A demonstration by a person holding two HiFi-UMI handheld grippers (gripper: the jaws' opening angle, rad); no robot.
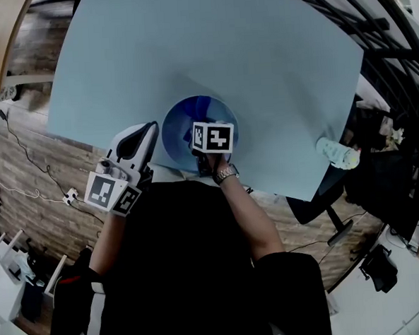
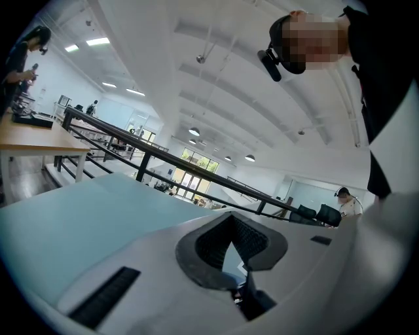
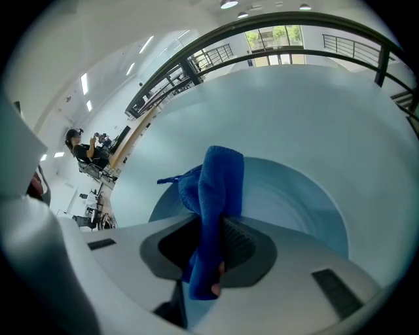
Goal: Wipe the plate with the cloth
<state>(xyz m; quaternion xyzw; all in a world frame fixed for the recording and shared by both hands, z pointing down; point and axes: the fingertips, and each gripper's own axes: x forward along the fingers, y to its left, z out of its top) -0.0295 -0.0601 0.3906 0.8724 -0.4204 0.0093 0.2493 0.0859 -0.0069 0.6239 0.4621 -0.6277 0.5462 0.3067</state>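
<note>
Right claw (image 3: 211, 230) clamped on the blue cloth (image 3: 219, 180), which sticks out ahead of it over the plate (image 3: 294, 196); left claw (image 2: 230, 226) together, empty, beside the plate.

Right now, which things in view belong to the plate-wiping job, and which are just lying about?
In the job: blue cloth, gripped in the right claw; plate.
Lying about: bottle-like thing at the table edge; left claw, empty.

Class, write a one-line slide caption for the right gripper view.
Right gripper, jaws shut on a blue cloth, holds it over the pale blue plate on the table.
</note>
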